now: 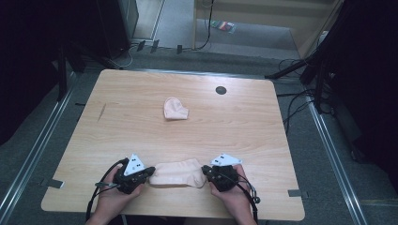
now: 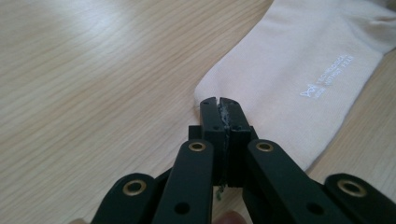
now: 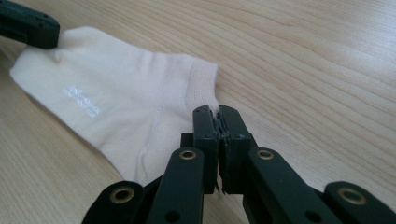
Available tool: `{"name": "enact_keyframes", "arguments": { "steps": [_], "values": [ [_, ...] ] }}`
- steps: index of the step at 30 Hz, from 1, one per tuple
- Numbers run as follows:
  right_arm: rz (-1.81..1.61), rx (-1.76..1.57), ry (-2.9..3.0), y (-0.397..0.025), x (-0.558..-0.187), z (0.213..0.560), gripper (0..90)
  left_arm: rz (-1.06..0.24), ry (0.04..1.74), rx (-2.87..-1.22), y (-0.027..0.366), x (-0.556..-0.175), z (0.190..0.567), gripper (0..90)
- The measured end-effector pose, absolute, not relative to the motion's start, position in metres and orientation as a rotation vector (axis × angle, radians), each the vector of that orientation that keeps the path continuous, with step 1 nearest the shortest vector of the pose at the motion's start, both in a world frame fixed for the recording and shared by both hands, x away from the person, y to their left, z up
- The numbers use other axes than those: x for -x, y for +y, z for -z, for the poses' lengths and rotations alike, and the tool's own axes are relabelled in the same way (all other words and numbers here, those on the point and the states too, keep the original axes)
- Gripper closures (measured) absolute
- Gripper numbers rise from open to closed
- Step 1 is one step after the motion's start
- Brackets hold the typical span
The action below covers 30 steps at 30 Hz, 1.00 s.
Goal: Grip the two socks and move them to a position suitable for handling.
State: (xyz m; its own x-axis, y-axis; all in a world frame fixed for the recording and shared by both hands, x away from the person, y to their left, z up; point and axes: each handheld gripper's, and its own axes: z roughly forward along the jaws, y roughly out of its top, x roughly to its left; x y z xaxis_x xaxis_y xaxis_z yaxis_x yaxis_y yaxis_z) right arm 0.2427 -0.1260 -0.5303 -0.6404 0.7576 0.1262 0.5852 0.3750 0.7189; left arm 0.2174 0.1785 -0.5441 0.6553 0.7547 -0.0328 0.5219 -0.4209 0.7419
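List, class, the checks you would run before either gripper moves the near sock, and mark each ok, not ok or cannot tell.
1. Left gripper shut at one end of the near sock: ok.
2. Right gripper shut at the other end: ok.
3. Fabric truly pinched between each pair of jaws: cannot tell.
4. Near sock lying flat on the table: ok.
5. Second sock well apart from the near one: ok.
6. Bare table between the two socks: ok.

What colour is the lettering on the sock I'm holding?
White lettering on the cream sock, clearest in the left gripper view.
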Motion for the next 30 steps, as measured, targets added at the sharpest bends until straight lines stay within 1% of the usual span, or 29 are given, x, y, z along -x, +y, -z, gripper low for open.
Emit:
{"name": "enact_keyframes", "arguments": {
  "steps": [2,3,4,5,6,7,8,9,11,12,13,17,18,20,21,22,23,25,26,27,28,29,30],
  "values": [
    [-1.118,-1.195,2.408,-0.127,-0.244,0.531,87.9,-0.413,0.993,-2.107,0.178,-0.217,0.544,90.0],
    [-1.132,-1.196,2.403,-0.127,-0.245,0.53,86.6,-0.39,0.997,-2.082,0.179,-0.217,0.545,89.0],
    [-1.134,-1.205,2.405,-0.128,-0.245,0.53,83.6,-0.39,0.997,-2.082,0.179,-0.217,0.545,85.8],
    [-1.147,-1.213,2.405,-0.128,-0.246,0.531,75.5,-0.388,1.002,-2.076,0.18,-0.218,0.546,77.4],
    [-1.147,-1.213,2.405,-0.128,-0.246,0.531,75.5,-0.39,1.016,-2.056,0.181,-0.218,0.546,77.4],
    [-1.177,-1.214,2.373,-0.13,-0.247,0.531,58.5,-0.367,1.041,-1.987,0.185,-0.22,0.546,64.6],
    [-1.177,-1.214,2.373,-0.13,-0.247,0.531,58.5,-0.367,1.041,-1.987,0.185,-0.22,0.546,60.8],
    [-1.186,-1.217,2.359,-0.13,-0.247,0.531,55.8,-0.358,1.045,-1.951,0.187,-0.221,0.546,60.8],
    [-1.233,-1.222,2.336,-0.13,-0.25,0.529,49.3,-0.38,1.068,-1.894,0.192,-0.224,0.545,50.6],
    [-1.253,-1.23,2.317,-0.13,-0.252,0.528,48.5,-0.384,1.079,-1.871,0.195,-0.226,0.546,48.5],
    [-1.281,-1.246,2.287,-0.126,-0.259,0.525,48.5,-0.414,1.103,-1.841,0.202,-0.232,0.547,43.7],
    [-1.271,-1.256,2.245,-0.111,-0.281,0.517,48.8,-0.461,1.155,-1.749,0.222,-0.246,0.548,38.0],
    [-1.264,-1.247,2.241,-0.106,-0.287,0.514,48.8,-0.461,1.155,-1.749,0.222,-0.246,0.548,35.9],
    [-1.263,-1.24,2.233,-0.096,-0.301,0.51,48.1,-0.493,1.193,-1.691,0.237,-0.254,0.547,31.8],
    [-1.256,-1.233,2.231,-0.091,-0.308,0.508,47.8,-0.493,1.193,-1.691,0.237,-0.254,0.547,30.9],
    [-1.256,-1.233,2.231,-0.091,-0.308,0.508,47.8,-0.52,1.201,-1.675,0.241,-0.256,0.546,30.9],
    [-1.241,-1.227,2.227,-0.082,-0.322,0.504,47.7,-0.547,1.211,-1.636,0.249,-0.259,0.546,31.0],
    [-1.249,-1.247,2.22,-0.075,-0.337,0.502,47.5,-0.529,1.232,-1.613,0.253,-0.261,0.547,30.8],
    [-1.249,-1.247,2.22,-0.075,-0.337,0.502,47.5,-0.529,1.232,-1.613,0.253,-0.261,0.547,30.5],
    [-1.245,-1.254,2.215,-0.068,-0.35,0.501,47.3,-0.498,1.239,-1.613,0.254,-0.263,0.548,30.0],
    [-1.245,-1.254,2.215,-0.068,-0.35,0.501,47.3,-0.498,1.239,-1.613,0.254,-0.263,0.548,29.5],
    [-1.24,-1.249,2.211,-0.062,-0.362,0.502,46.0,-0.493,1.242,-1.624,0.253,-0.263,0.549,28.3],
    [-1.24,-1.249,2.211,-0.062,-0.362,0.502,46.0,-0.493,1.242,-1.624,0.253,-0.263,0.549,26.9]
  ]
}}
